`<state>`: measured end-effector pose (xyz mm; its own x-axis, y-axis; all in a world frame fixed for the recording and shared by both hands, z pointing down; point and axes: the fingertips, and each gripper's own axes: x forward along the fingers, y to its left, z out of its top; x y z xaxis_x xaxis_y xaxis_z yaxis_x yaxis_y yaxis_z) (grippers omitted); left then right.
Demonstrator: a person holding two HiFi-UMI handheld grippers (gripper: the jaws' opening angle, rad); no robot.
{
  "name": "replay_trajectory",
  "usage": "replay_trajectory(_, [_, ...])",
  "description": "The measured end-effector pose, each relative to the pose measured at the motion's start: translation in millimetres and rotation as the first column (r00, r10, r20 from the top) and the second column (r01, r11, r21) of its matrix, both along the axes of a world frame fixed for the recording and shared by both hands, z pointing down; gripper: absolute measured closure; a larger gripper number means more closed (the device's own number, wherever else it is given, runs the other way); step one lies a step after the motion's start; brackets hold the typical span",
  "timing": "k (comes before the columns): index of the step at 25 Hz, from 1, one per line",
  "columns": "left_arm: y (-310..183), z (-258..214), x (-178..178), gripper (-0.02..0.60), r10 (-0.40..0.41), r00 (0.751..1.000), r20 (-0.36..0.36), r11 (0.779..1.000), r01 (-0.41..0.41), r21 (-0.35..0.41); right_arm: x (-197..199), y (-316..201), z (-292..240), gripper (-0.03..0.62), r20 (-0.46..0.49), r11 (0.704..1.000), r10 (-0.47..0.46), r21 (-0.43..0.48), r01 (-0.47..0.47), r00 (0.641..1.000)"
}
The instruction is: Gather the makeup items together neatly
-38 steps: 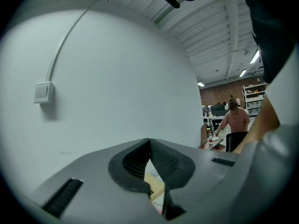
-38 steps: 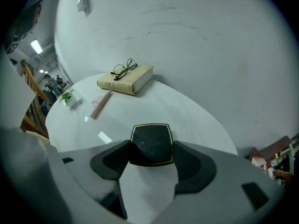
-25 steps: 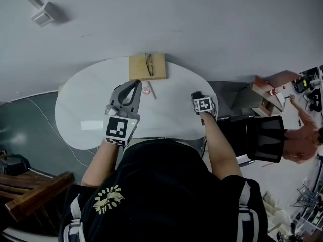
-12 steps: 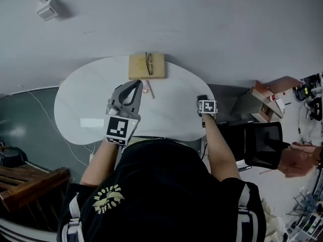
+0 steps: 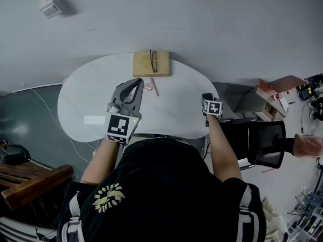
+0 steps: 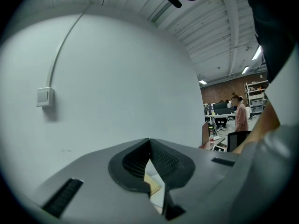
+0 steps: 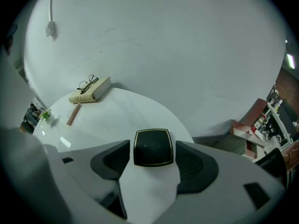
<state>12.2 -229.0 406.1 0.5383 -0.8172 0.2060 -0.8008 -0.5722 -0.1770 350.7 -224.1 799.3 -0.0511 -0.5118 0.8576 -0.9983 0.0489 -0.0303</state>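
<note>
A black compact (image 7: 153, 147) with a gold rim lies flat near the right edge of the white oval table (image 5: 91, 97). My right gripper (image 7: 153, 148) is open, one jaw on each side of the compact, with thin gaps showing; in the head view it (image 5: 206, 96) sits at the table's right rim. A pink stick (image 5: 155, 88) and a small pink item (image 5: 148, 86) lie mid-table. My left gripper (image 5: 140, 80) is shut and empty, its tips close to the small item. Its own view (image 6: 149, 141) faces mostly the wall.
A tan book (image 5: 151, 63) with glasses (image 5: 153, 59) on top lies at the table's far edge against the wall. A black office chair (image 5: 265, 137) and a wooden shelf unit (image 5: 267, 92) stand to the right. Dark wooden furniture (image 5: 30, 178) stands at the lower left.
My right gripper has shifted slightly toward the table's right edge. The left gripper has stayed where it was. The person's hand at the far right has drawn away.
</note>
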Motion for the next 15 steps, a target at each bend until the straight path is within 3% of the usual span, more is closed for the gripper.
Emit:
replay_trajectory(7, [-6,-2,-14,0.559,0.019,1.000,-0.017,1.000,-0.019,0.002,-22,-4,-25,0.299,-0.026,0.998,-0.041,0.051,0.042,0.999])
replay_trajectory(15, [-10,-7,-40,0.559,0.021,0.999,-0.030,1.000,-0.020,0.009,-74,-22,-36,0.299,-0.001,0.993,-0.094,0.068,0.094,0.996])
